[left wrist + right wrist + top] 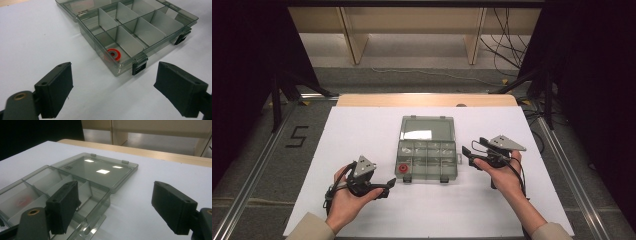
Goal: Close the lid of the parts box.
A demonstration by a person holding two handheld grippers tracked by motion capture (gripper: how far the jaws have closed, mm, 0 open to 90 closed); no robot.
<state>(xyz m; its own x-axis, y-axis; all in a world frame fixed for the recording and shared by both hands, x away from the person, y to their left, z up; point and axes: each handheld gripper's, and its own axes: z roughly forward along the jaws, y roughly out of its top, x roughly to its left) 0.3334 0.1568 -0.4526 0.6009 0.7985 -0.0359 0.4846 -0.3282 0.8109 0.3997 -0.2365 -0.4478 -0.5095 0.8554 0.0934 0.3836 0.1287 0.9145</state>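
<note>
The left gripper (384, 187), jaws apart and holding nothing, sits just left of the box (427, 156)'s near-left corner, where the red ring (403, 169) lies in the corner compartment. The box's long axis, lid (427, 129) included, runs away from the person. The right gripper (468, 155), likewise spread and empty, flanks the box's right wall, so the left is nearer the ring.
</note>
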